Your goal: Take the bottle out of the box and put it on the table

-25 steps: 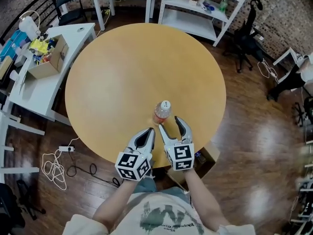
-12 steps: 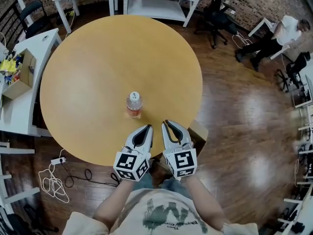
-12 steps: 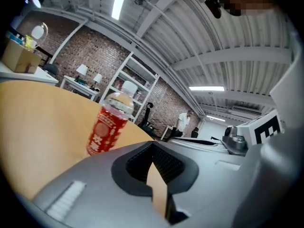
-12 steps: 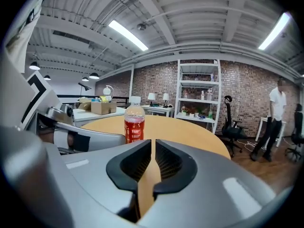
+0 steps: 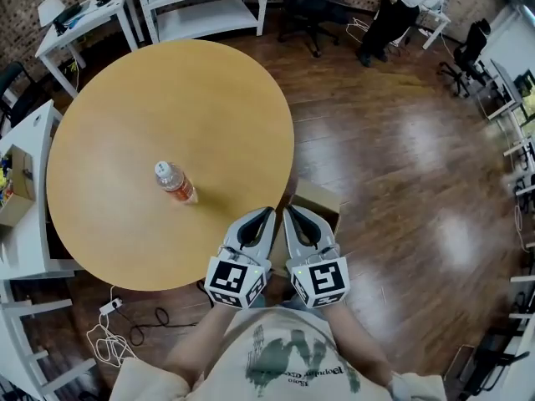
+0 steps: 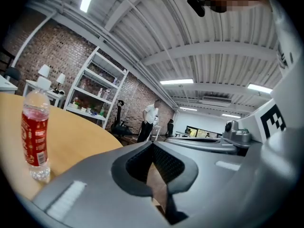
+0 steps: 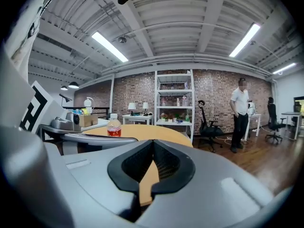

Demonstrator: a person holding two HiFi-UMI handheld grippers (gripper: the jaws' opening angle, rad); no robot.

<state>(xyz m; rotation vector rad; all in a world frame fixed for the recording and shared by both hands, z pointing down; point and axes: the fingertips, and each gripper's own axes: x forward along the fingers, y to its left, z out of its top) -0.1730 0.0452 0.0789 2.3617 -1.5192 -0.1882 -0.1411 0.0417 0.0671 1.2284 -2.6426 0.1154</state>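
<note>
Both grippers have drawn back from the bottle (image 5: 174,180), which now stands well to their left, alone on the round table (image 5: 125,98). The left gripper (image 5: 264,216) and right gripper (image 5: 292,215) sit side by side off the table's near right edge, with a brown cardboard box (image 5: 322,197) just beyond them. Each gripper's 2 jaws are together and empty, and the right's have just been closing. The bottle is upright, its long axis vertical and its white cap up. It is a clear plastic cylinder with a red label. The tabletop is smooth tan wood.
</note>
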